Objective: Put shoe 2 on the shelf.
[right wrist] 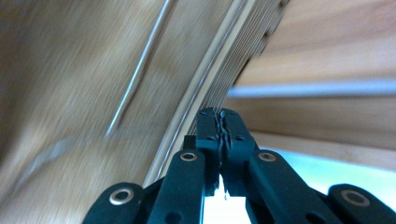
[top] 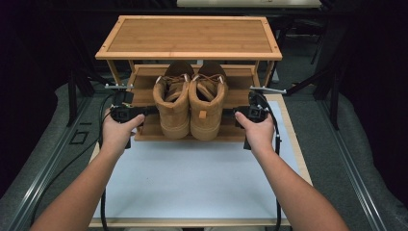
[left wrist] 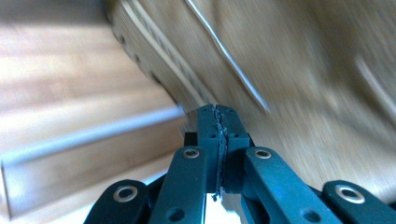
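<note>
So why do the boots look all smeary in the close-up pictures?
In the left gripper view the boot and shelf are streaked with motion blur, while the shut claw stays sharp; the right gripper view smears its boot likewise; the high view is clearer, with dark surroundings.

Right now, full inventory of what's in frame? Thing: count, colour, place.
tan suede lace-up boots: 2, tan with brown laces, side by side on the rack's lower shelf, heels toward the person
two-tier bamboo shoe rack: 1, light brown, far end of the table
white table mat: 1, white, in front of the rack
wood-edged table: 1, light wood rim, under the mat and rack
black cables: 2, black, trailing from each gripper toward the near edge
left gripper: 1, black, jaws shut, tips at the left boot's outer sole
right gripper: 1, black, jaws shut, tips at the right boot's outer sole
person's forearms and hands: 2, one holding each gripper, coming in from the near edge
</note>
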`<state>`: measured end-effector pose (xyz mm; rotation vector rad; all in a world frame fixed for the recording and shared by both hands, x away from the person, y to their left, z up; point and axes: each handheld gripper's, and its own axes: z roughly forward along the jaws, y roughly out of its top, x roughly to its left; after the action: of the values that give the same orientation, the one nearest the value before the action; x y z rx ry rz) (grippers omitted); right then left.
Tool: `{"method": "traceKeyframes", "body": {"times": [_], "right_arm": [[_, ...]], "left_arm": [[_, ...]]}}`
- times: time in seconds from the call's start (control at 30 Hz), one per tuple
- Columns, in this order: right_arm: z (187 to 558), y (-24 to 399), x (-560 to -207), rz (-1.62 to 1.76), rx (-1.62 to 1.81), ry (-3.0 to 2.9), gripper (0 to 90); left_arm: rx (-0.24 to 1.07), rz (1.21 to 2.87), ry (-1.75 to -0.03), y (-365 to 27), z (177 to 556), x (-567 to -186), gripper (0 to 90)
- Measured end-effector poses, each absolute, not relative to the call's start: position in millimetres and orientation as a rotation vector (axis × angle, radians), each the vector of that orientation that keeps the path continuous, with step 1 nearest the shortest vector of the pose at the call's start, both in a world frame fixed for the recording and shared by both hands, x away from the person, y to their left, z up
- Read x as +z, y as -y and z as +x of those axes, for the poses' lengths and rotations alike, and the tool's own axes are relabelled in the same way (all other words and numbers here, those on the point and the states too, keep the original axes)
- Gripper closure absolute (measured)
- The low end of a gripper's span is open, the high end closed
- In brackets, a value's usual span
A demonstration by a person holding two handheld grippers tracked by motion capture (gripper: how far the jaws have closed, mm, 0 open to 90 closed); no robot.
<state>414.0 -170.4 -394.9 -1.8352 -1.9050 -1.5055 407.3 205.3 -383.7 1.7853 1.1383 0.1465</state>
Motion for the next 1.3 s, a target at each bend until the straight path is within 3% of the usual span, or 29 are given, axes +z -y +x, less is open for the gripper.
{"method": "traceKeyframes", "body": {"times": [0.4, 0.6, 1.0, 1.3], "right_arm": [[369.0, 160.6, -410.7, -1.736, -1.410, 2.002, 89.3], [369.3, 159.0, -409.0, -1.760, -1.402, 1.960, 90.0], [368.4, 154.0, -388.3, -1.778, -1.439, 1.990, 90.0], [385.6, 166.3, -382.6, -1.857, -1.479, 1.910, 90.0]], "left_arm": [[0.124, 1.830, -1.087, -206.4, 372.2, -405.1, 89.4], [0.072, 1.772, -1.111, -205.4, 373.6, -402.5, 90.0], [0.146, 1.749, -1.112, -201.7, 375.0, -383.0, 90.0], [0.131, 1.733, -1.107, -187.0, 389.7, -376.3, 90.0]]}}
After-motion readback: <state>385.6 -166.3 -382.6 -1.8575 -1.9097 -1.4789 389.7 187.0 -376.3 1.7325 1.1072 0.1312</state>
